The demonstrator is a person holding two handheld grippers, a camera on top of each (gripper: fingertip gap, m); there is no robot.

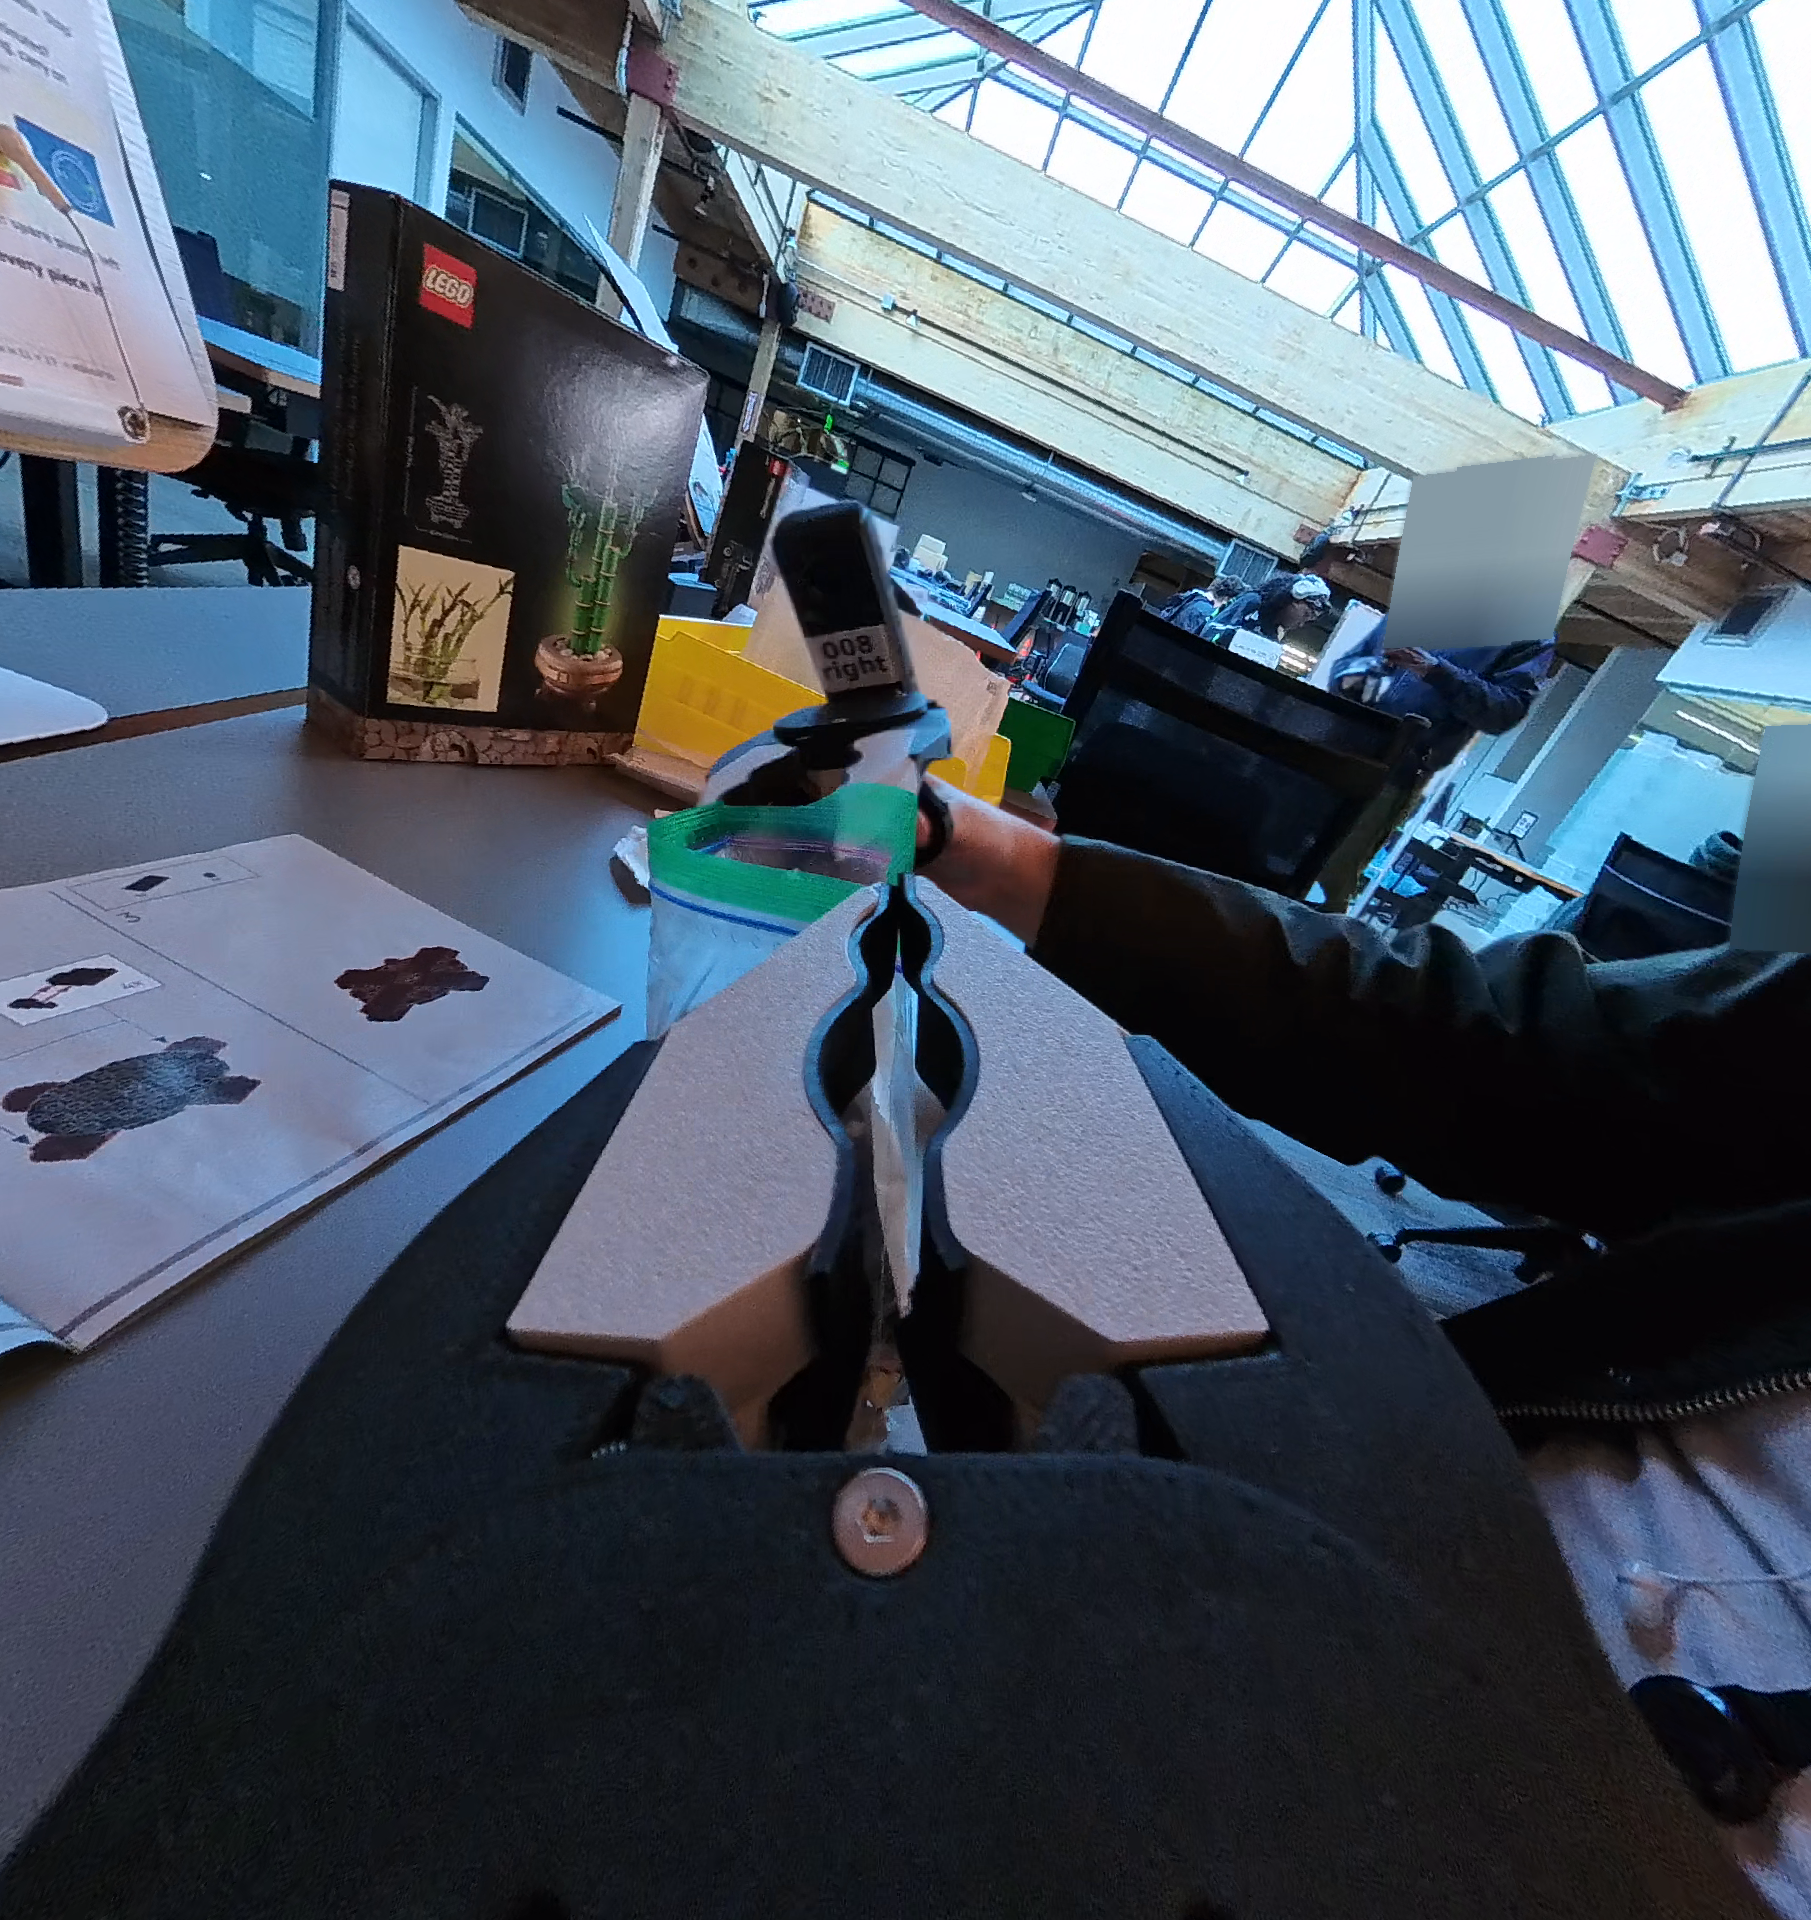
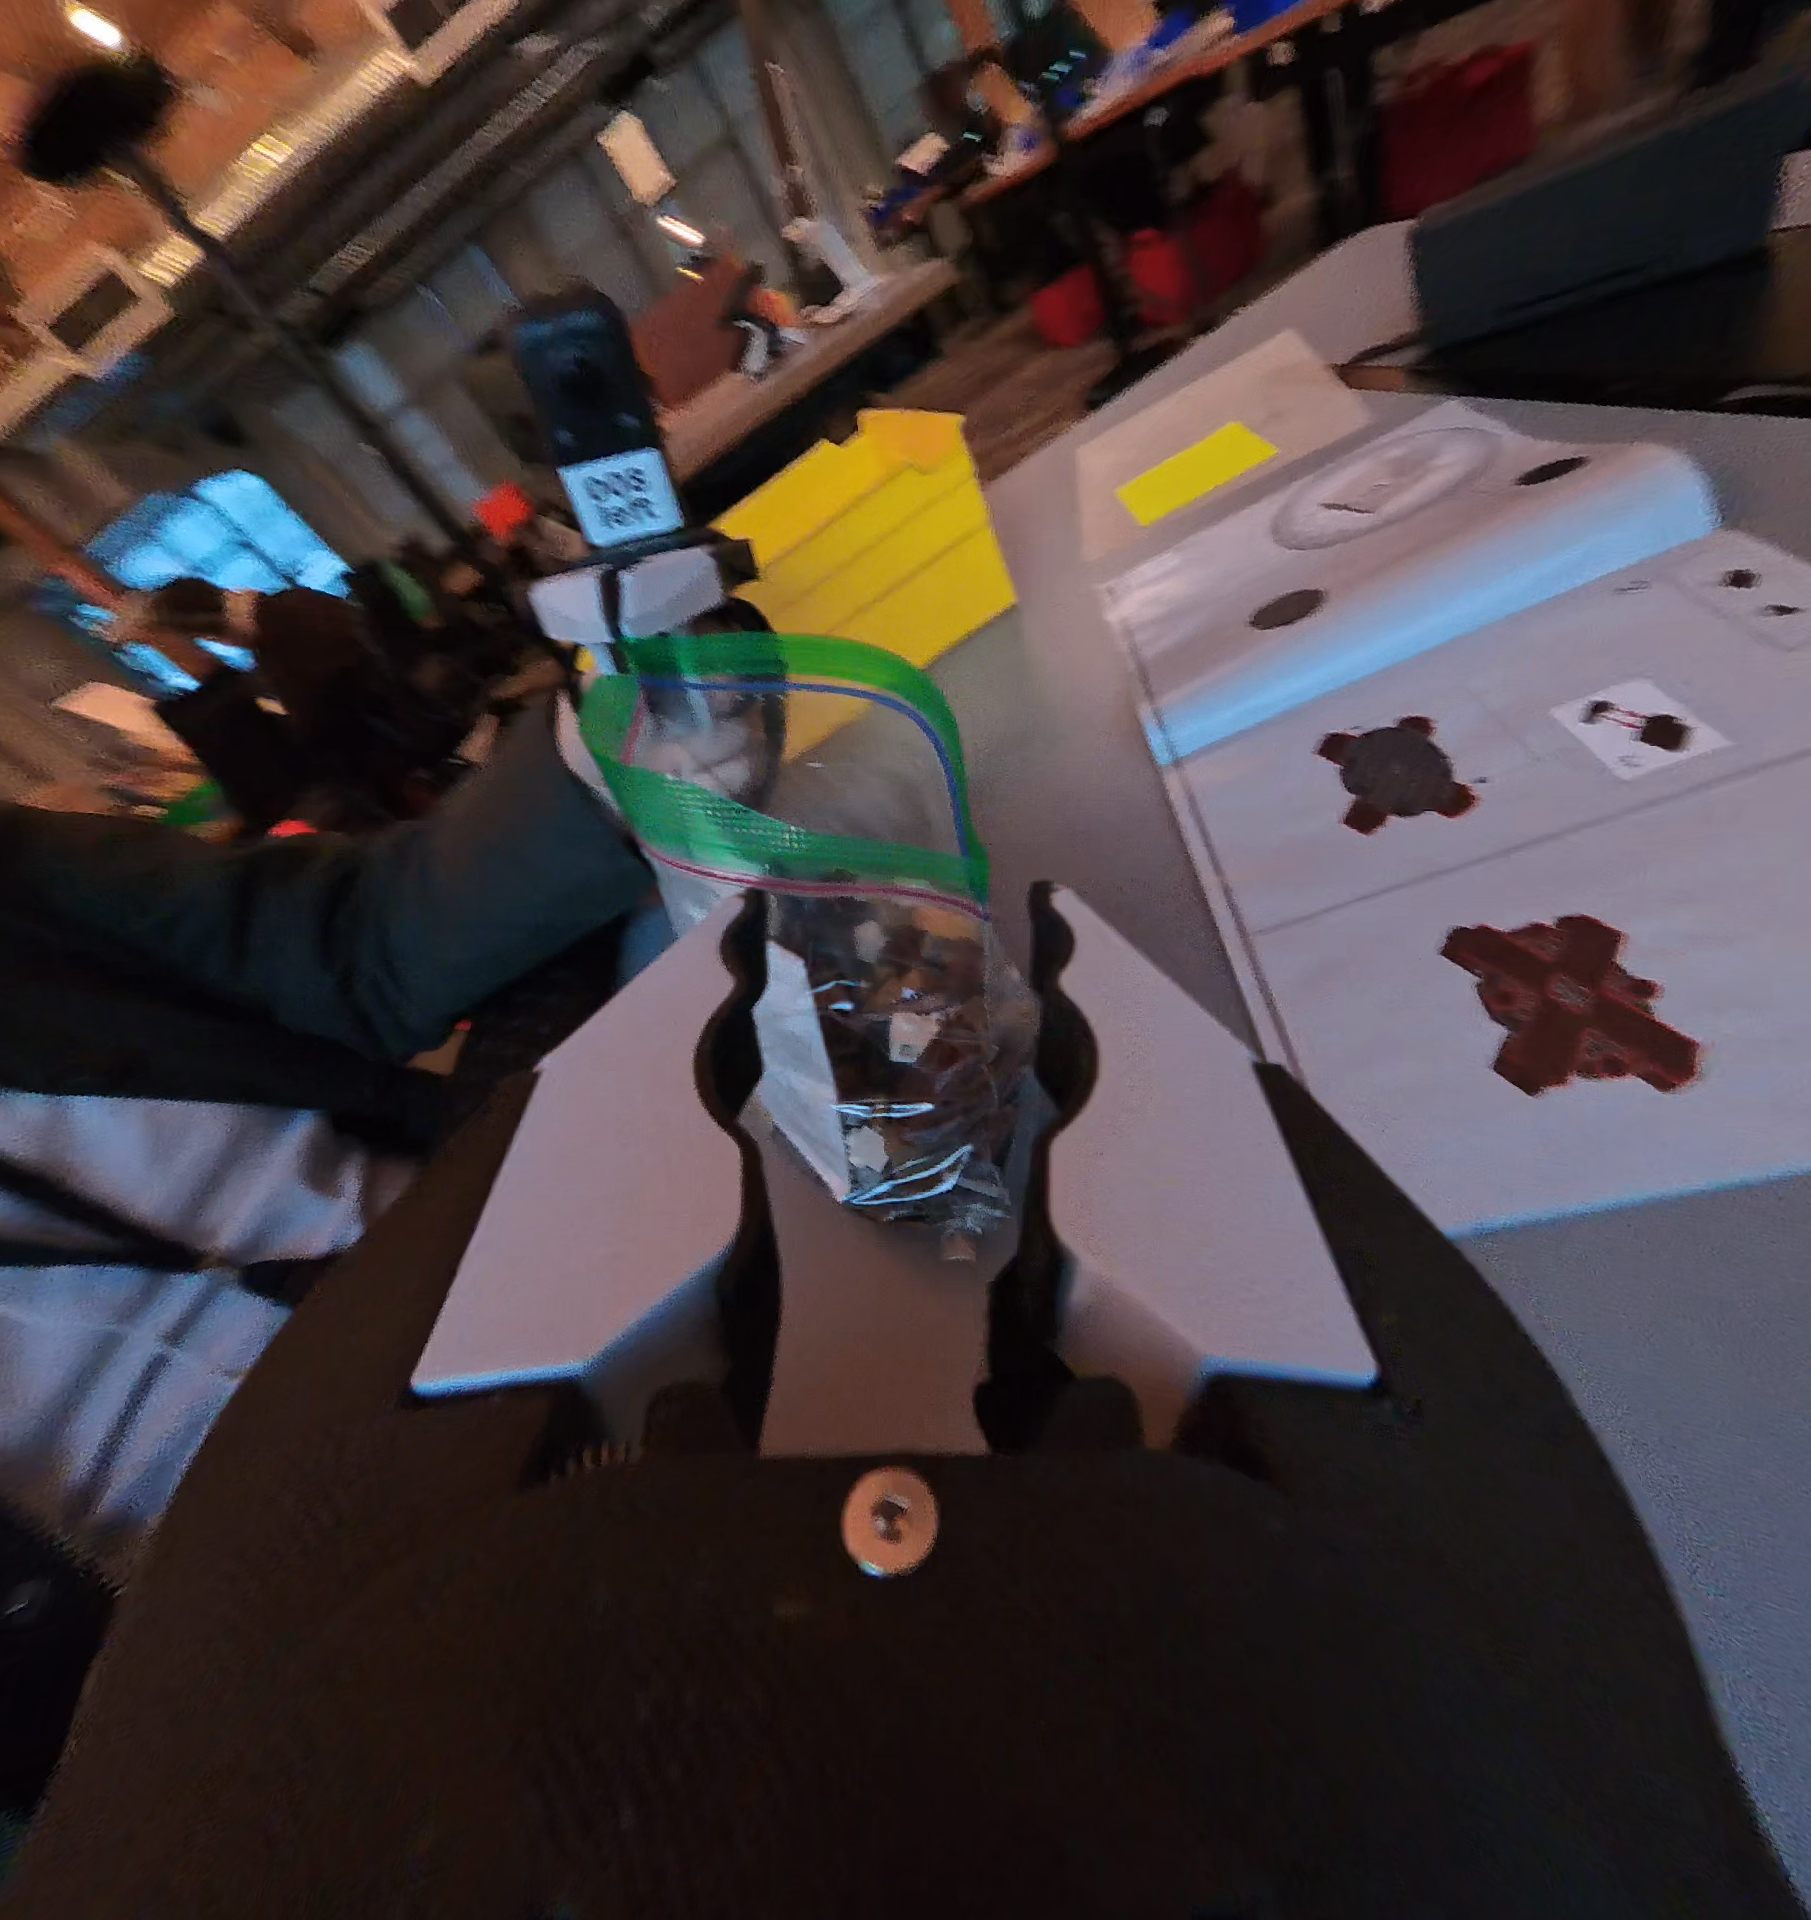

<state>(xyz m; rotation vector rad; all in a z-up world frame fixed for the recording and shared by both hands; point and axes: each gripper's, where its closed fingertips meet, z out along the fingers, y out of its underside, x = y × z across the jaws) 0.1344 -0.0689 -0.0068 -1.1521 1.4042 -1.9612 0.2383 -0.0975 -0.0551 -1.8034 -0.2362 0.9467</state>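
A clear zip bag (image 1: 724, 935) with a green zip strip holds several small dark brick pieces and stands over the brown table (image 1: 444, 821). My left gripper (image 1: 899, 894) is shut on a thin edge of the bag. In the right wrist view the bag (image 2: 880, 1039) sits between the spread fingers of my right gripper (image 2: 896, 899), mouth open. The left gripper (image 2: 620, 623) shows beyond it at the bag's far rim. The right gripper (image 1: 839, 769) shows in the left wrist view behind the green strip.
An open instruction booklet (image 1: 205, 1039) lies left of the bag, and it shows on the right in the right wrist view (image 2: 1503, 935). A dark toy box (image 1: 485, 468) and a yellow bin (image 1: 714, 686) stand behind. A person's dark sleeve (image 1: 1400, 1039) reaches in from the right. The gap from one gripper's tips to the other's is roughly 12 centimeters.
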